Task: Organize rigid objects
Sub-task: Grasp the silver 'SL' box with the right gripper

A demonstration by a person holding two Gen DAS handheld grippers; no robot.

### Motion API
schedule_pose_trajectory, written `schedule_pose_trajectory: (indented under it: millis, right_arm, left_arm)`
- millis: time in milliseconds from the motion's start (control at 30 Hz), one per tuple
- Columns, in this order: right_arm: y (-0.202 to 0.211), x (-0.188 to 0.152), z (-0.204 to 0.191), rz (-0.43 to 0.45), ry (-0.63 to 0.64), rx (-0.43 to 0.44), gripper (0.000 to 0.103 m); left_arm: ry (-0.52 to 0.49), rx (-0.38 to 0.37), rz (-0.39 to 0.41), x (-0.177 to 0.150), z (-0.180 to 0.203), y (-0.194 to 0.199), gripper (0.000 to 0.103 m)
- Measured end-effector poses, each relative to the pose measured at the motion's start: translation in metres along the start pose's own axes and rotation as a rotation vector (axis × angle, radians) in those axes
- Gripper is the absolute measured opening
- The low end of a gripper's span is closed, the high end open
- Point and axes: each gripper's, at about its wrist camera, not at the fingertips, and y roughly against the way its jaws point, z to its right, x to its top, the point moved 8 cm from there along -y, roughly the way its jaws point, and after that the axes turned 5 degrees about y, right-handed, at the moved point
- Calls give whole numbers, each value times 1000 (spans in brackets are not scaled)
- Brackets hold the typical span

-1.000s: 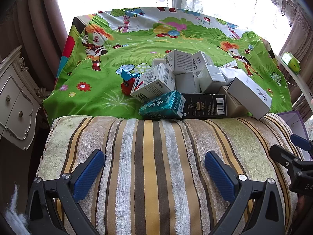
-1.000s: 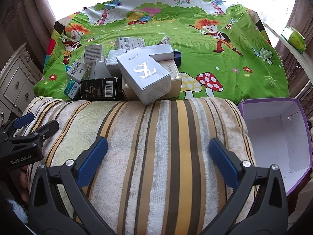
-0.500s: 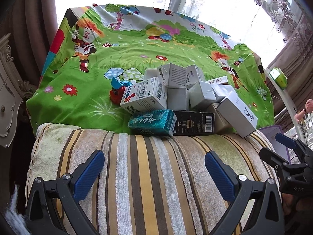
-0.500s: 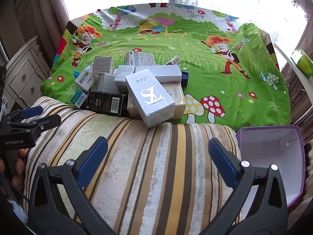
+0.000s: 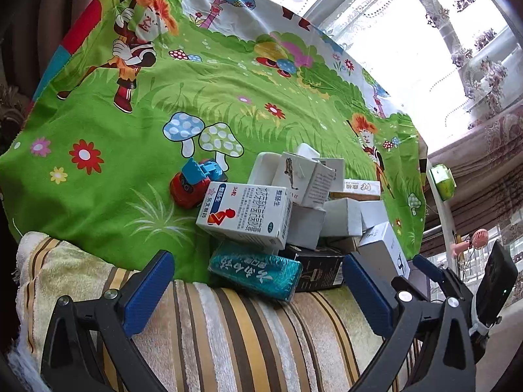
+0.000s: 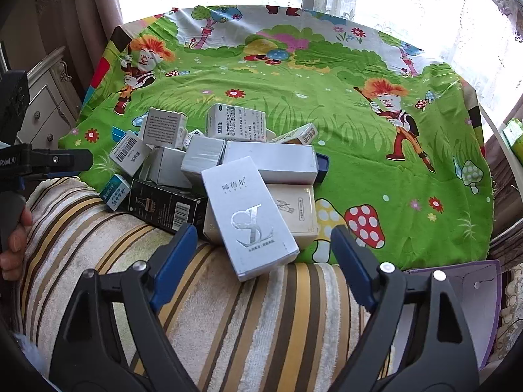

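A pile of small boxes lies on a green cartoon bedsheet (image 6: 327,104) at the edge of a striped towel (image 6: 261,320). On top at the front is a silver "SL" box (image 6: 248,215). My right gripper (image 6: 261,238) has its jaws closing with this box between the fingertips, and gaps remain on both sides. My left gripper (image 5: 255,271) is open. A teal box (image 5: 255,272) lies between its tips, untouched, beside a black box (image 5: 322,271) and under a white medicine box (image 5: 245,215).
A red and blue toy car (image 5: 189,186) sits left of the pile. An open purple box (image 6: 483,281) stands off the bed's right edge. A white nightstand (image 6: 49,111) is at the left. Curtains and a bright window lie behind.
Both grippers have moved forward over the towel to the pile. The left view has tilted as that gripper rolled. The right jaws have narrowed around the silver box.
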Motion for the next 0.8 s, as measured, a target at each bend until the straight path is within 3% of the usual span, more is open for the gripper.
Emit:
schedule_pose_trajectory:
  millis: [167, 300, 400, 600, 800]
  right_arm:
    - [-7, 4, -3, -9, 0, 22, 79]
    - [-14, 1, -6, -35, 0, 57, 55]
    - [-13, 0, -7, -19, -6, 77, 46]
    - [-3, -1, -5, 24, -38, 78, 45]
    - [15, -2, 8, 89, -93, 56, 45]
  left_arm:
    - [-6, -42, 5, 21, 18, -3, 103]
    - [-91, 32, 52, 36, 37, -3, 103]
    - [-160, 112, 90, 38, 52, -6, 101]
    - [-212, 238, 142, 34, 75, -22, 100]
    - [-221, 370, 131, 31, 76, -47, 91]
